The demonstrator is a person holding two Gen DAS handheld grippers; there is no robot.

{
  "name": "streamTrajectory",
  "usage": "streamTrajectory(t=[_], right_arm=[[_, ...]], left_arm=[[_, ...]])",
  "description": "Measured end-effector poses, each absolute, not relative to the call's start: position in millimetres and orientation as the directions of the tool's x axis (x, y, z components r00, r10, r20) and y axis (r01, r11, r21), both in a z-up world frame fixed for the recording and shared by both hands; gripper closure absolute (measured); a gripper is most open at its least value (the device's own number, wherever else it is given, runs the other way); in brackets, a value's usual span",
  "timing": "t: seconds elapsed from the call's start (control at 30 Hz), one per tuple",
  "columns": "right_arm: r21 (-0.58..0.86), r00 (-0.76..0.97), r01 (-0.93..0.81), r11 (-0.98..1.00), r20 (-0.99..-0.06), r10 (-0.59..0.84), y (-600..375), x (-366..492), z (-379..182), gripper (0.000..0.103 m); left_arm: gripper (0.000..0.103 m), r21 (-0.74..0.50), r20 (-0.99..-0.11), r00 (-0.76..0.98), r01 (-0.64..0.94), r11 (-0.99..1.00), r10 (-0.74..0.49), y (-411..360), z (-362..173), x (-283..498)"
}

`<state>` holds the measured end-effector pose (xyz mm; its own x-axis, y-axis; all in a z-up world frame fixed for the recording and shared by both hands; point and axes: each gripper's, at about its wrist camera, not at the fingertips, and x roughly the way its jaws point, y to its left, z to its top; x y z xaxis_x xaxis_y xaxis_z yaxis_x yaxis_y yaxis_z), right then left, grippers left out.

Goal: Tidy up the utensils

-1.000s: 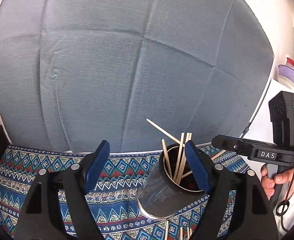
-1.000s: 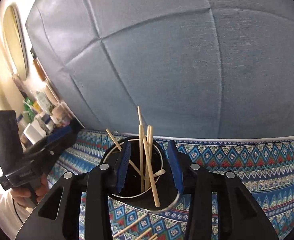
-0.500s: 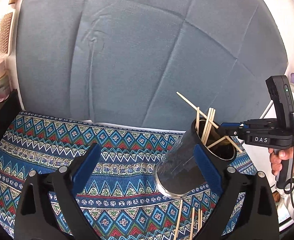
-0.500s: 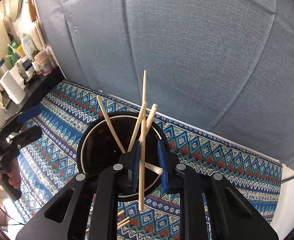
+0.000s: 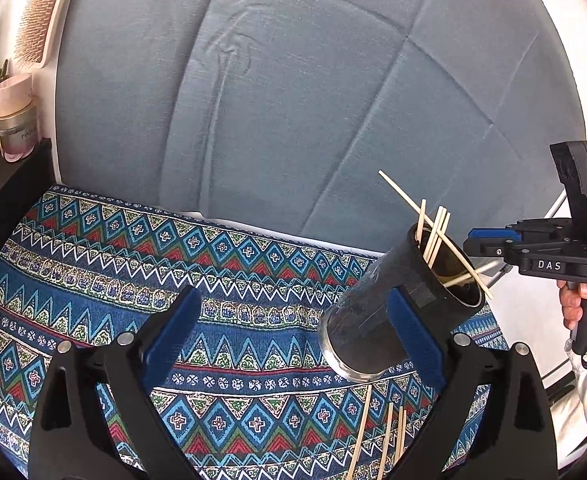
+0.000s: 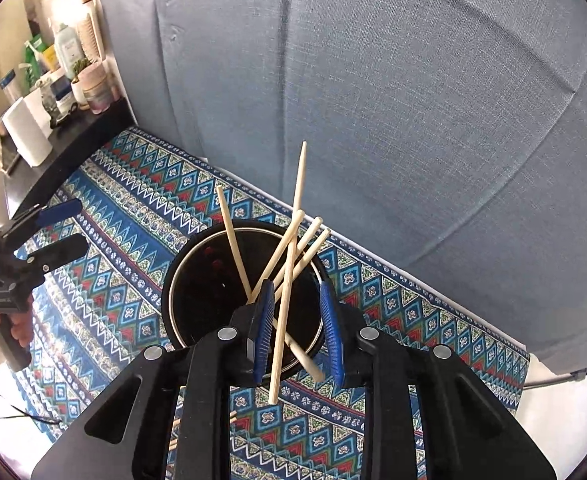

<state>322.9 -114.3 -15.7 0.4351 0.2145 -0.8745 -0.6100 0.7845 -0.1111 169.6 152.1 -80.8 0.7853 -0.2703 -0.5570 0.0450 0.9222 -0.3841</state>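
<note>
Since half a second before, my right tongs (image 6: 296, 330) had spread apart around the chopstick (image 6: 289, 280) they had pinched, which now stood loose between the narrowly parted pads, leaning into the dark cup (image 6: 197, 284) with the other sticks. My left tongs (image 5: 291, 338) gaped wide over the patterned cloth (image 5: 113, 248) on the bench, holding nothing, their right pad lying in front of the cup's wall. More chopsticks (image 5: 385, 436) lay on the cloth near the cup's base.
</note>
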Motion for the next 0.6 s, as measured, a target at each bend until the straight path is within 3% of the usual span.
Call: streamTrajectory(t=[0.27,0.3,0.33,0.37,0.6], right_arm=[[-0.141,0.335,-0.668,0.731,-0.934,0.126,-95.3,333.2,-31.5,0.081],[-0.152,0.336,-0.668,0.728,-0.935,0.113,-93.0,334.8,-34.3,0.085],[-0.143,0.33,-0.664,0.734,-0.937,0.116,-92.6,336.9,-35.9,0.096],[-0.127,0.322,-0.658,0.742,-0.938,0.125,-93.6,338.7,-36.7,0.098],[-0.004,0.326,-0.596,0.803,-0.915,0.238,-116.6,335.5,-29.7,0.098]], left_arm=[[0.011,-0.422,-0.565,0.781,0.003,0.906,-0.266,163.2,-90.0,167.7],[0.011,-0.429,-0.567,0.779,-0.003,0.903,-0.267,164.7,-91.4,166.7],[0.011,-0.434,-0.569,0.778,-0.01,0.901,-0.266,166.4,-92.5,166.1],[0.011,-0.438,-0.572,0.776,-0.016,0.899,-0.265,168.1,-93.5,165.2],[0.011,-0.423,-0.596,0.764,-0.035,0.905,-0.249,175.5,-97.3,160.7]])
